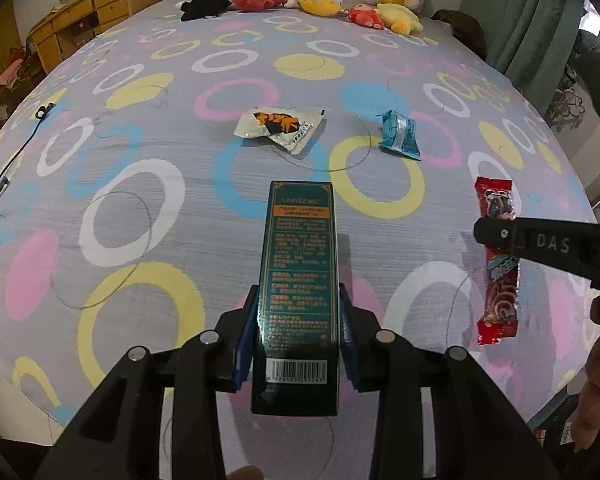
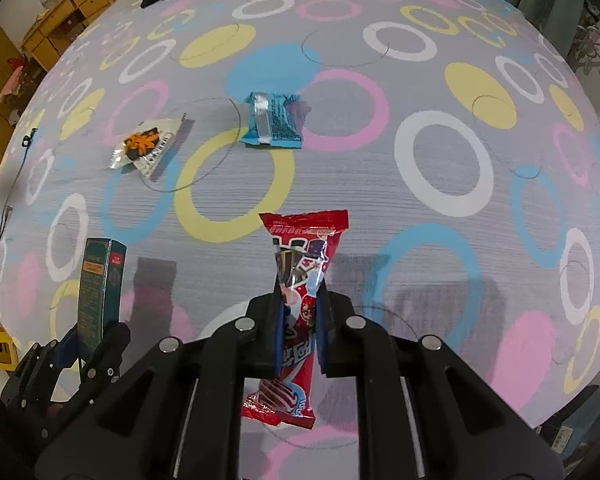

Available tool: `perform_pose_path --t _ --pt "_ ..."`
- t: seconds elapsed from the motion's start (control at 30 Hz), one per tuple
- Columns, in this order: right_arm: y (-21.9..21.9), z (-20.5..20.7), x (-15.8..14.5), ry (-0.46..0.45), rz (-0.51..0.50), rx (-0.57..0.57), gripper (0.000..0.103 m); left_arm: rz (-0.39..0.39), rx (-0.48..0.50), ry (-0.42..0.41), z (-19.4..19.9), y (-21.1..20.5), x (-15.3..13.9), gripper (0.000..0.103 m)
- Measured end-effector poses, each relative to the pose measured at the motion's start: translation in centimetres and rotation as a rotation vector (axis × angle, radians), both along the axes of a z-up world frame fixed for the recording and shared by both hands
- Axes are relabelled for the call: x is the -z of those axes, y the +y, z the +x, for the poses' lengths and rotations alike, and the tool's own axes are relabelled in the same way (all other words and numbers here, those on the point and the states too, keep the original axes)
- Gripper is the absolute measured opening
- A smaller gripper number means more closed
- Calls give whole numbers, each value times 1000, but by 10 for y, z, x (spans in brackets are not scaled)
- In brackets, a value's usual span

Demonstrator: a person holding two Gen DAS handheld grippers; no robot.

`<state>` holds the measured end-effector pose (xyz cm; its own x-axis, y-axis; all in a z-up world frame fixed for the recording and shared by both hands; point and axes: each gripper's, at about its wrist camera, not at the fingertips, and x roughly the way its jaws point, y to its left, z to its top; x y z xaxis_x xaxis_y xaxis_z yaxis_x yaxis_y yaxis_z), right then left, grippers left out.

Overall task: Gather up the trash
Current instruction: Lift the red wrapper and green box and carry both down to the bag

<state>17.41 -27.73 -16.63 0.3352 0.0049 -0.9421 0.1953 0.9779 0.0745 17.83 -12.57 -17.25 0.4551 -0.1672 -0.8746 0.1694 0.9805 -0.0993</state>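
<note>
The tall dark green cardboard box (image 1: 298,280) with gold print and a barcode near its lower end is clamped between the two blue pads of the left tongs (image 1: 298,332), which press on its two long sides; the box stands out forward along the fingers and is lifted off the bed. The left tongs point steeply down toward the bedspread, and a fingertip of the person shows at the bottom edge of the left wrist view. The long red shiny plastic snack wrapper (image 2: 296,312) is held in the right tongs (image 2: 298,332), whose blue pads are closed together on its middle, so one end stands out ahead of the fingers and the other end hangs below them, with its shadow on the cloth behind. The right tongs also point steeply down; in the left wrist view they come in from the right side, with part of a hand (image 1: 598,380) behind them. Ahead of both tongs, well apart from them, two more pieces lie on the bed: a silver-white foil packet (image 1: 279,128) with an orange and black picture, ahead of the left tongs, and a crumpled blue plastic wrapper (image 2: 274,120), ahead of the right tongs. All is over a grey bedspread (image 1: 180,208) printed with pink, yellow, blue and white rings. Far ahead, at the head of the bed, is a row of plush toys (image 1: 320,0).
</note>
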Motion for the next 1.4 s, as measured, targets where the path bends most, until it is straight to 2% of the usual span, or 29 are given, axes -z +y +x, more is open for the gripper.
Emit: perform_pose_path --t 0.47,0.63,0.83,0.93,1.17,1.4 --pt "11 -38 -75 -160 -15 -41 13 -34 22 -80 -40 22 -52 36" --pt "15 -66 -102 -225 -8 -61 13 -50 35 -107 -61 33 -73 36" --pt "27 -106 -125 -299 -15 -92 13 -34 76 -152 -88 41 -92 36" --pt "32 -126 -132 -327 -18 -107 13 -23 99 -173 -107 44 -98 36" --pt "50 -183 -135 -394 -33 -150 13 -41 130 -159 -144 57 -95 36" --pt "59 -230 -121 -448 -58 -143 13 -56 137 -134 -180 69 -83 36"
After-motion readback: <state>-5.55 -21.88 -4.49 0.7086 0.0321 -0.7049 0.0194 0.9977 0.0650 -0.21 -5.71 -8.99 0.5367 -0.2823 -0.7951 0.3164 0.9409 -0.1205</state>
